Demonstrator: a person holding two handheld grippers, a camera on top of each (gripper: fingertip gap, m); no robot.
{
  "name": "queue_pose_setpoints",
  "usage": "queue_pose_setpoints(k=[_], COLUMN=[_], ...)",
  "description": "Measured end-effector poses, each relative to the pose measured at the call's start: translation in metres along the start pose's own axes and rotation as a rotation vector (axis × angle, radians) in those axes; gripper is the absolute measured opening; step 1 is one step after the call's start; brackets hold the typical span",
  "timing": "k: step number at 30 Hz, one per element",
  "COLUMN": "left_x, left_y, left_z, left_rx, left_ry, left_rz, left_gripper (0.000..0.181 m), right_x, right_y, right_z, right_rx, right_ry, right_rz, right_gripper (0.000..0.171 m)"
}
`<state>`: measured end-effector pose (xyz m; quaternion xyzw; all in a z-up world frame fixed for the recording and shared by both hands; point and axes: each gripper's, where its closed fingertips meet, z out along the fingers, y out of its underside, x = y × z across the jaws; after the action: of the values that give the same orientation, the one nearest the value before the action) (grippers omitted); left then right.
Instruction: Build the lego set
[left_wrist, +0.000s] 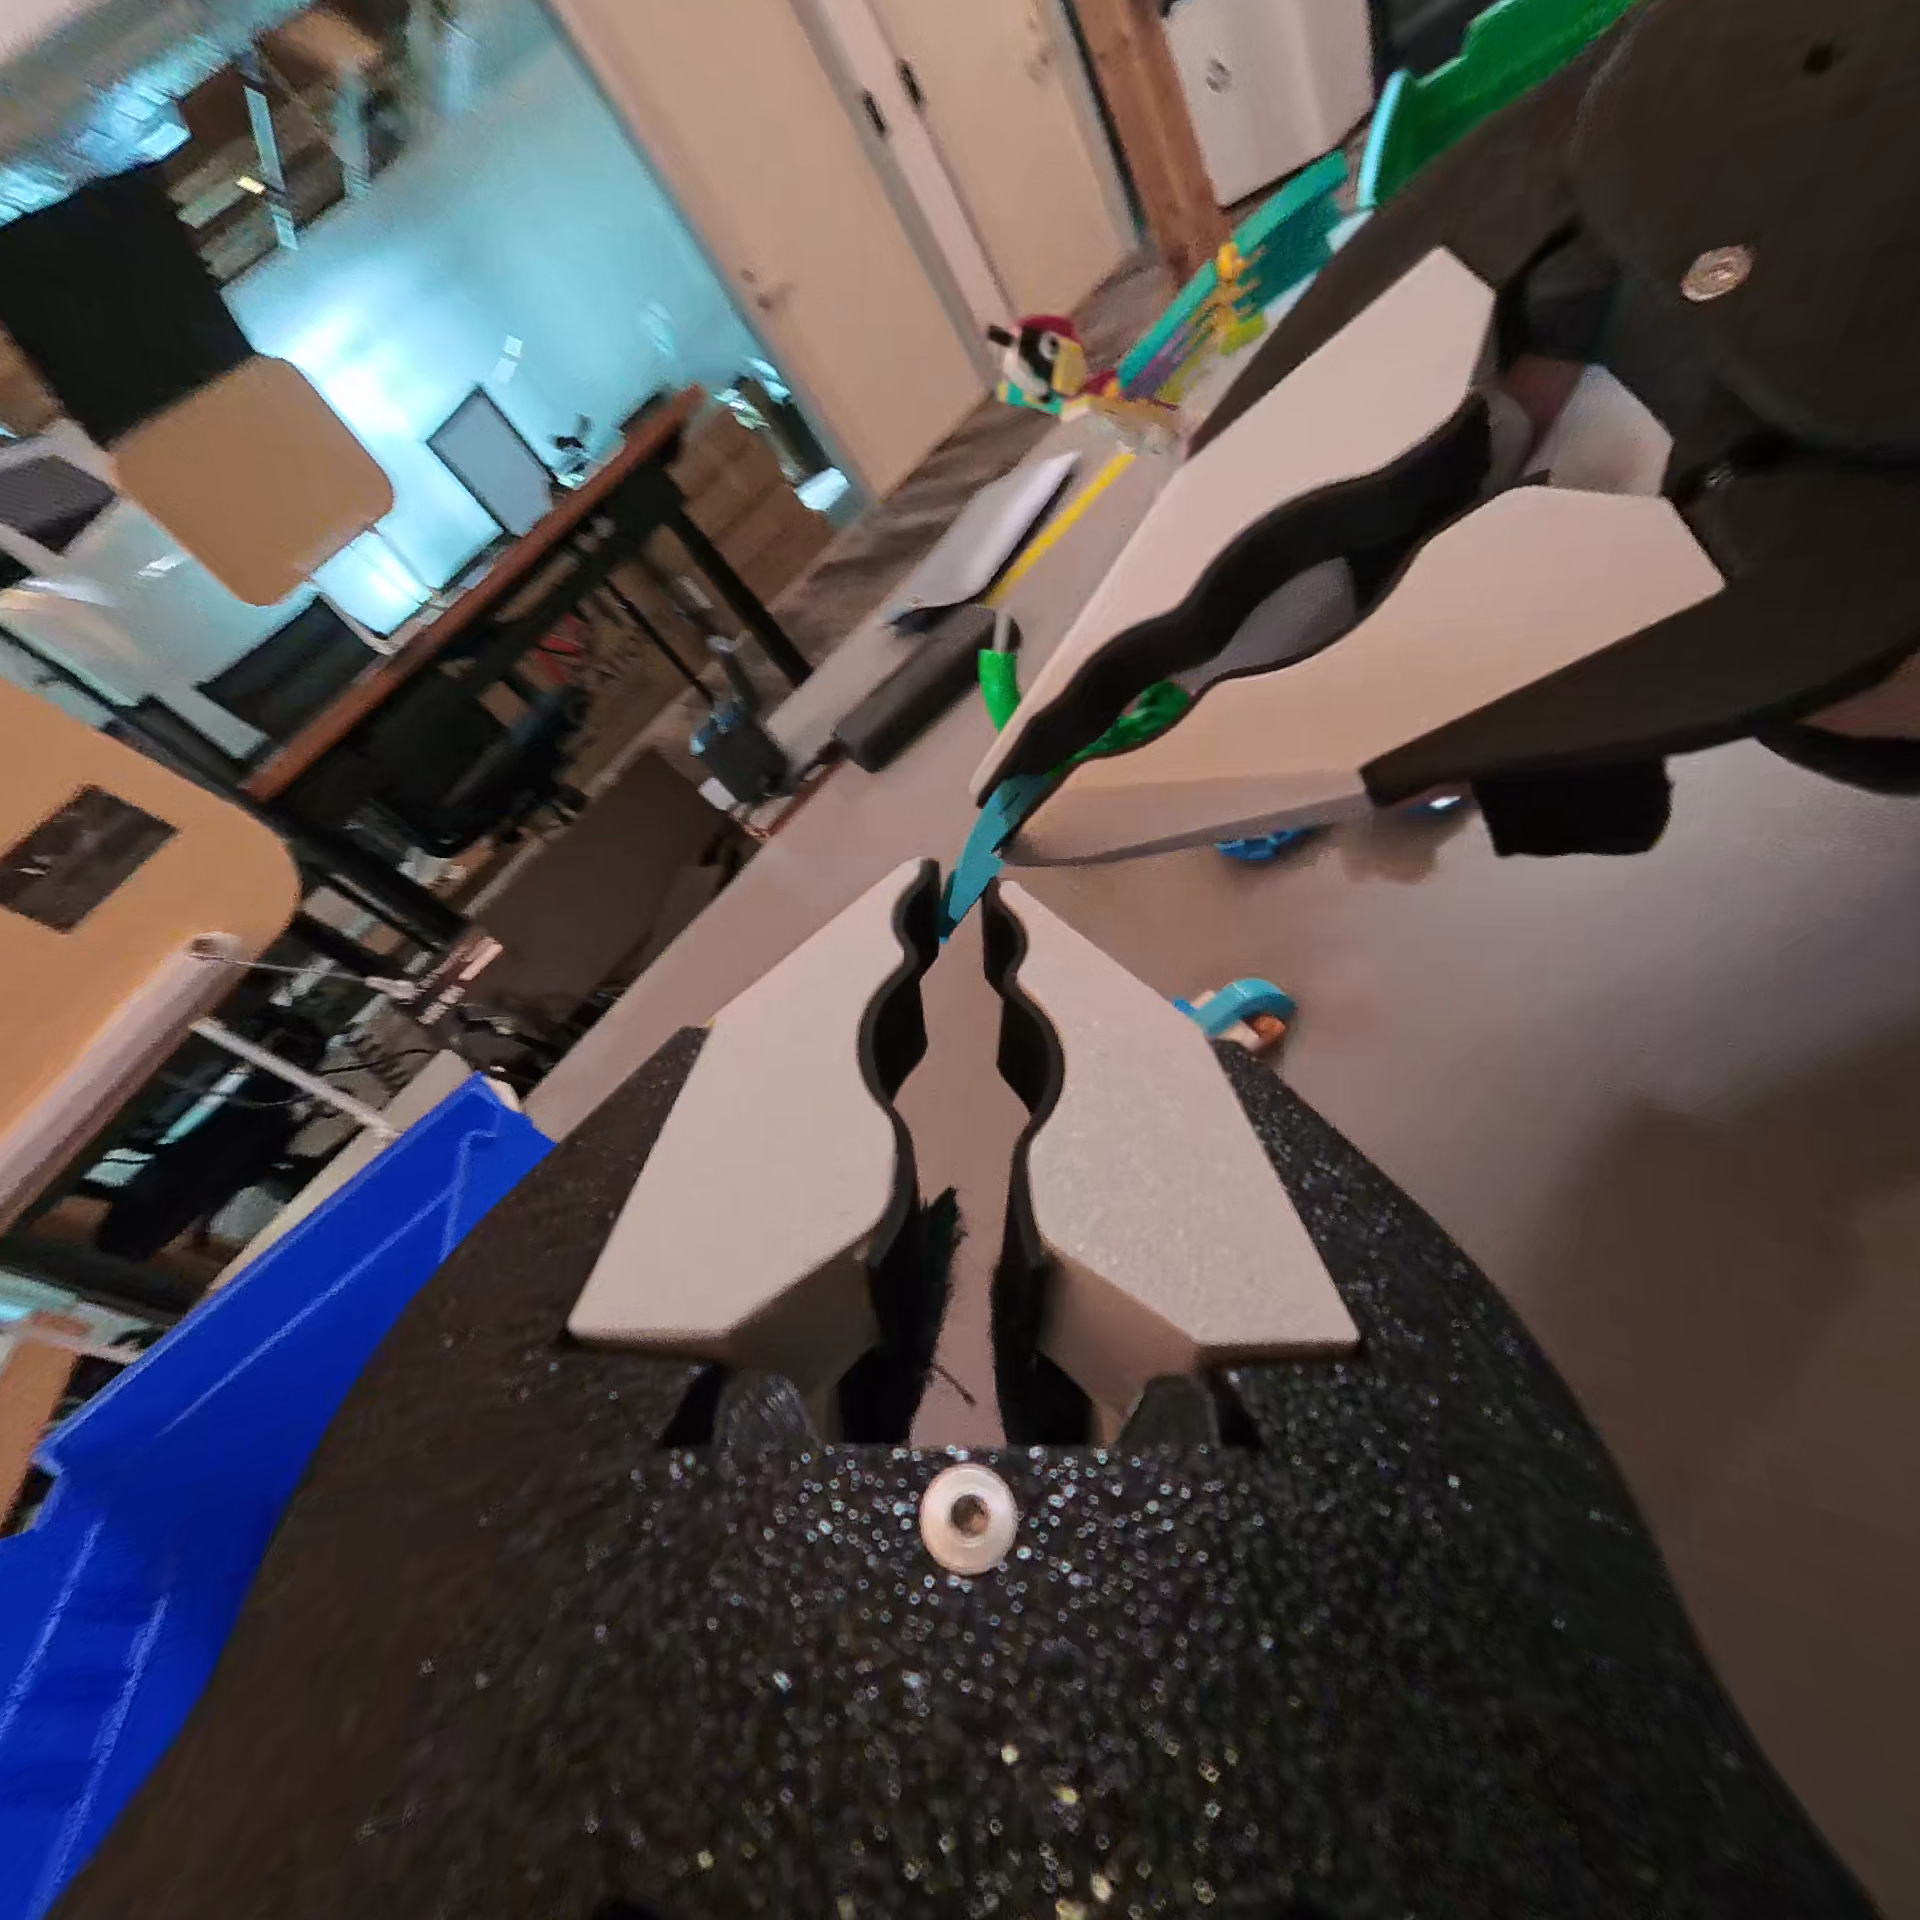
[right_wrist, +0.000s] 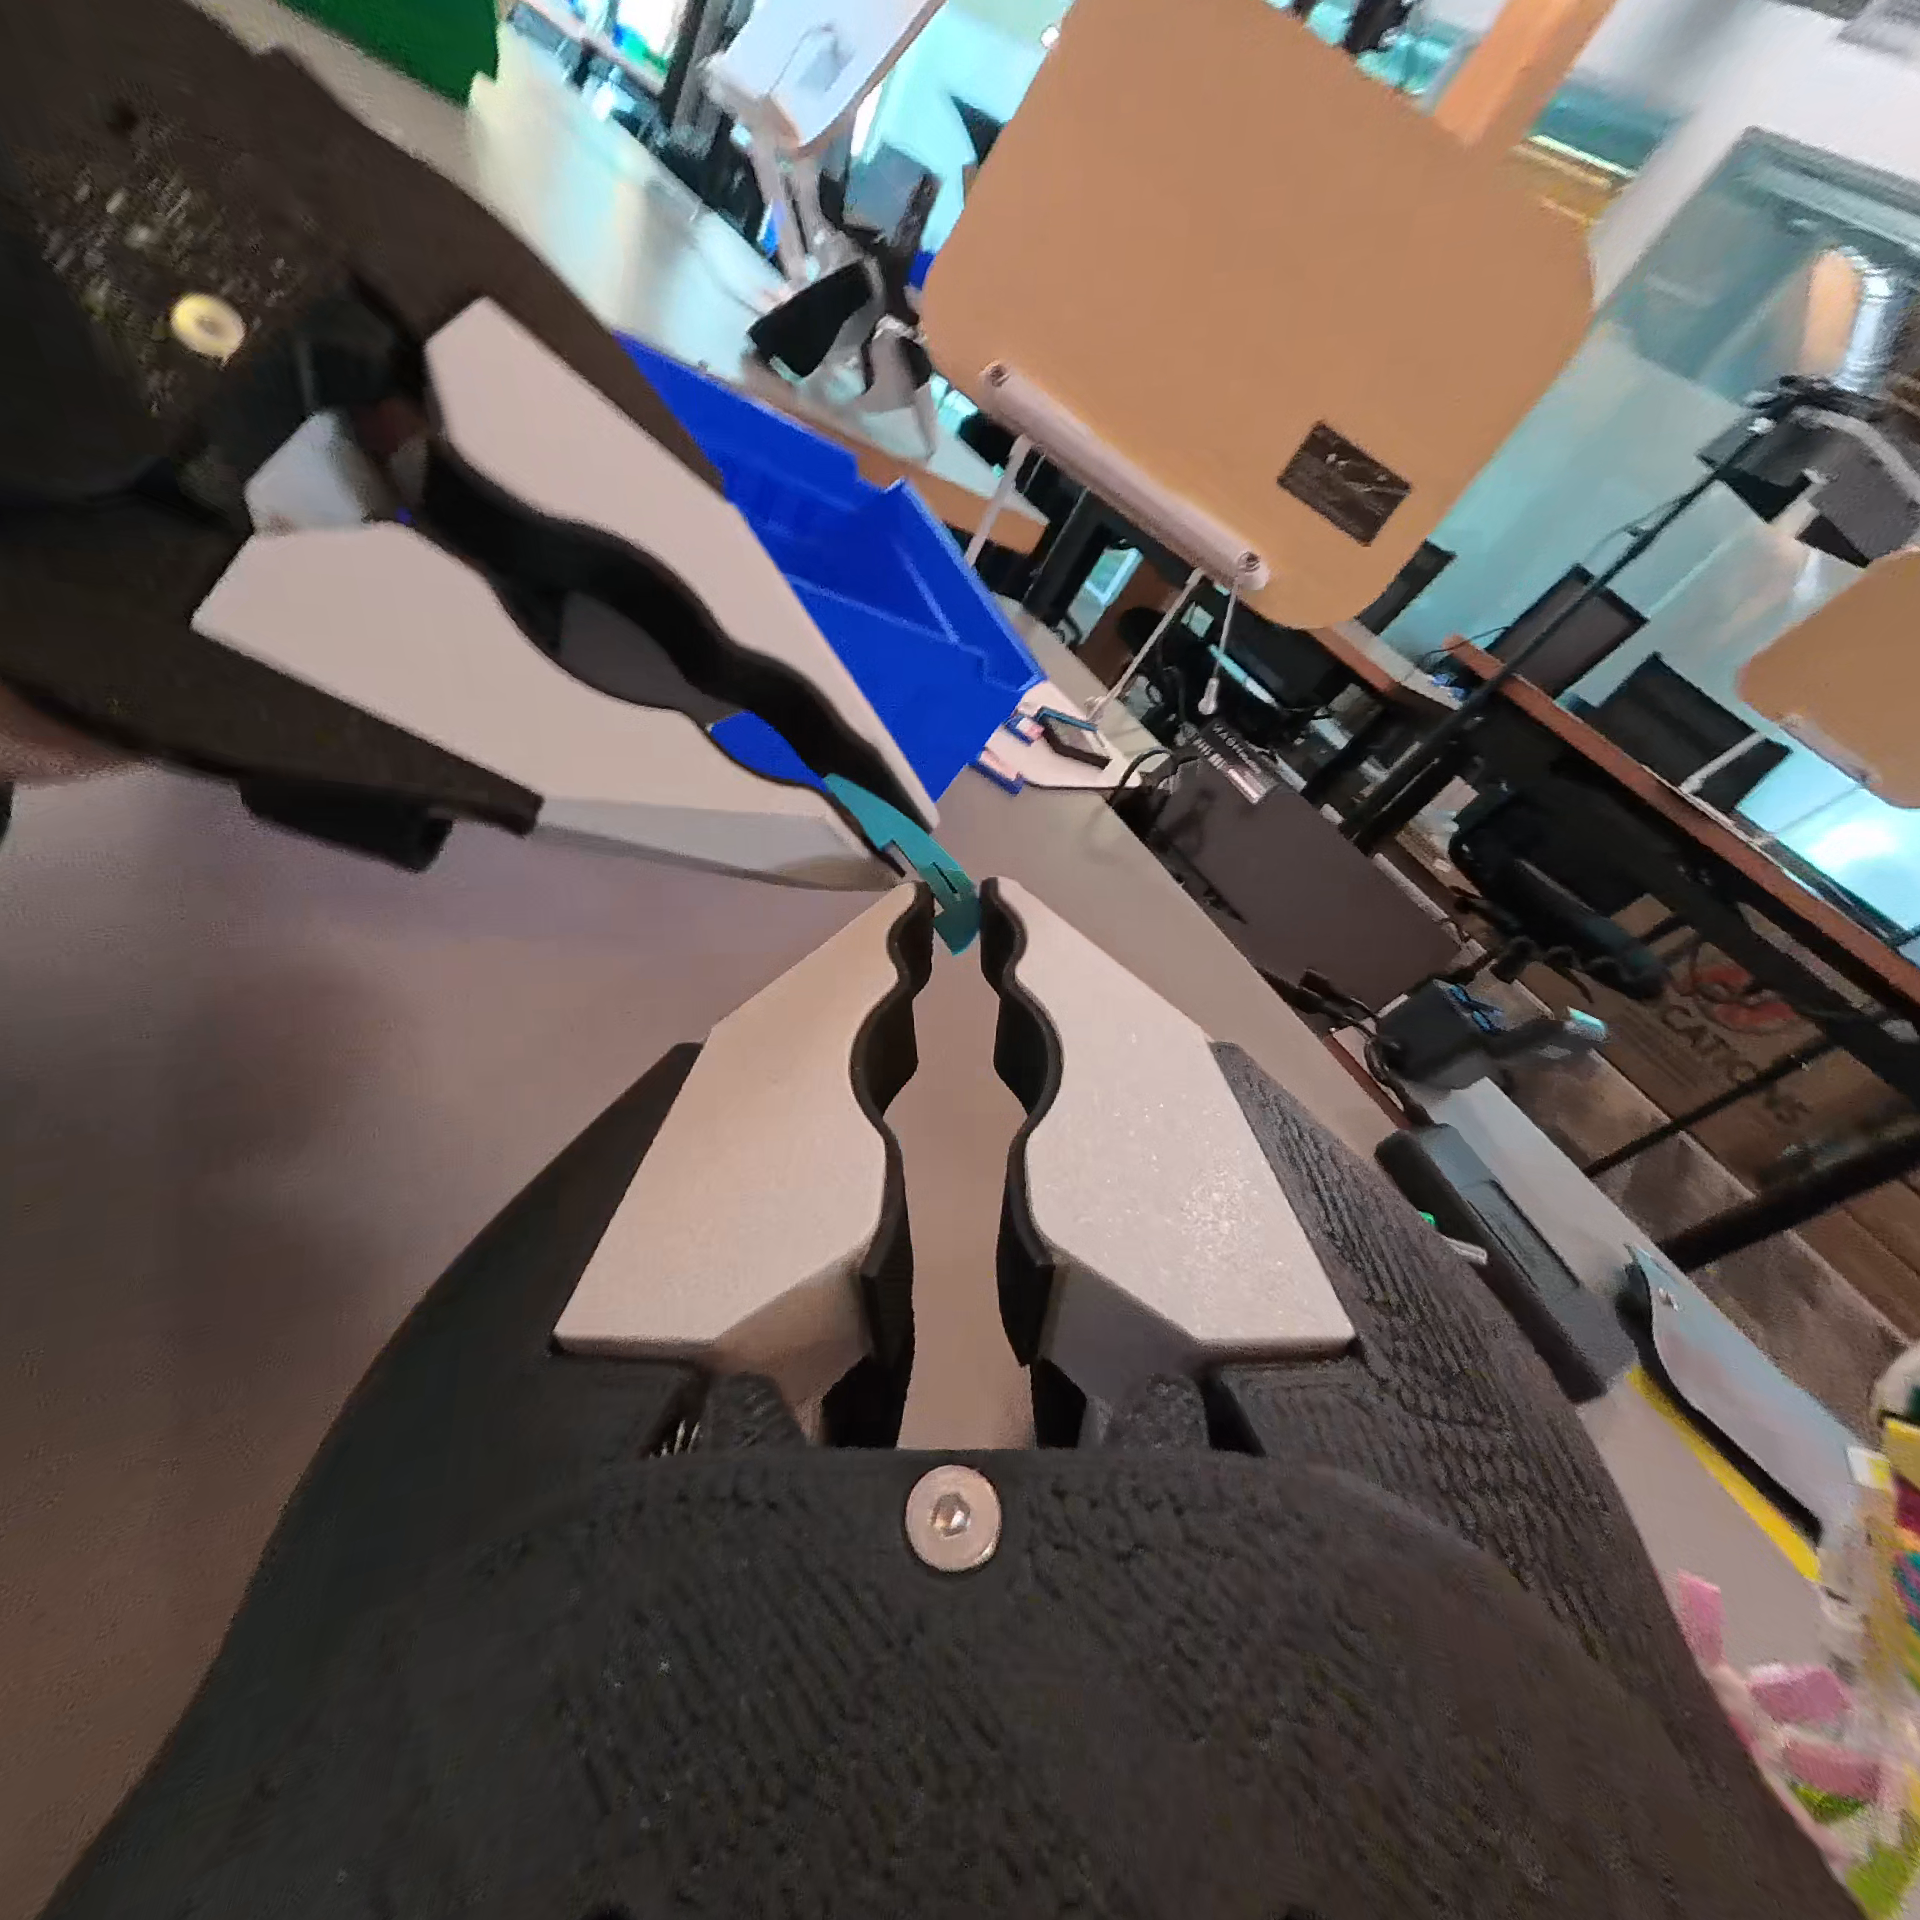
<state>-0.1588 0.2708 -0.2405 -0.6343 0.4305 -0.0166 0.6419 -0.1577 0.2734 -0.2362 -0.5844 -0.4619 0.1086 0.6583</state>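
Note:
A thin teal plastic piece (left_wrist: 975, 857) spans the small gap between both grippers, above the grey table (left_wrist: 1558, 1091). My left gripper (left_wrist: 961, 902) is closed on its lower end with the jaws almost together. My right gripper (left_wrist: 1023, 805) comes in from the upper right and pinches the other end, where a green part (left_wrist: 1127, 722) shows between its fingers. In the right wrist view the same teal piece (right_wrist: 940, 878) runs from the left gripper (right_wrist: 894, 836) at the upper left into my right gripper (right_wrist: 956, 906), whose jaws are narrowly closed on it.
A blue bin (left_wrist: 208, 1455) stands at the table edge on the left; it also shows in the right wrist view (right_wrist: 883, 582). A teal curved part (left_wrist: 1242, 1003) and a blue part (left_wrist: 1262, 844) lie on the table. A brick-built bird (left_wrist: 1039, 364) and coloured boxes stand farther back. Pink small bricks (right_wrist: 1808, 1714) lie at the right. Left and right tips are no more than a few centimetres apart.

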Motion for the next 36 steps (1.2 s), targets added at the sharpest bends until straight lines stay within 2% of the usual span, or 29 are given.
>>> queue_pose_setpoints(k=[7, 10, 12, 15, 20, 22, 24, 25, 28, 31, 33, 36], left_x=[-0.022, -0.027, -0.028, -0.029, -0.031, -0.062, -0.098, -0.109, -0.129, -0.143, -0.154, -0.171], left_y=[-0.030, -0.037, -0.034, -0.032, -0.029, -0.040, -0.045, -0.039, -0.018, 0.029, 0.060, 0.092], left_z=[-0.012, -0.018, -0.020, -0.021, -0.021, -0.039, -0.064, -0.072, -0.082, -0.081, -0.092, -0.112], left_rx=[0.157, 0.205, 0.199, 0.209, 0.213, 0.310, 0.345, 0.319, 0.246, -0.008, -0.137, -0.214], left_ry=[-0.191, -0.223, -0.248, -0.230, -0.216, -0.319, -0.382, -0.414, -0.422, -0.391, -0.424, -0.498], left_rz=[-0.061, -0.089, -0.079, -0.123, -0.189, -0.289, -0.329, -0.309, -0.363, -0.437, -0.484, -0.571], left_gripper=[0.004, 0.004, 0.004, 0.005, 0.005, 0.000, 0.000, 0.000, 0.000, 0.002, 0.001, 0.001], right_x=[0.017, 0.018, 0.016, 0.013, 0.010, -0.013, -0.031, -0.033, -0.030, -0.029, -0.036, -0.046], right_y=[-0.036, -0.046, -0.046, -0.047, -0.044, -0.032, -0.034, -0.041, -0.036, -0.072, -0.100, -0.112], right_z=[-0.007, -0.008, -0.005, -0.005, -0.003, 0.005, 0.010, 0.010, 0.018, 0.034, 0.058, 0.113], right_rx=[0.164, 0.263, 0.271, 0.209, 0.142, 0.077, 0.066, 0.090, 0.106, 0.217, 0.272, 0.167], right_ry=[0.219, 0.218, 0.214, 0.288, 0.359, 0.270, 0.272, 0.270, 0.199, 0.112, -0.042, -0.199], right_rz=[0.143, 0.358, 0.389, 0.138, -0.086, -0.140, -0.310, -0.316, -0.164, -0.062, 0.057, 0.154], right_gripper=[0.007, 0.005, 0.004, 0.005, 0.006, 0.006, 0.006, 0.006, 0.006, 0.006, 0.007, 0.007])
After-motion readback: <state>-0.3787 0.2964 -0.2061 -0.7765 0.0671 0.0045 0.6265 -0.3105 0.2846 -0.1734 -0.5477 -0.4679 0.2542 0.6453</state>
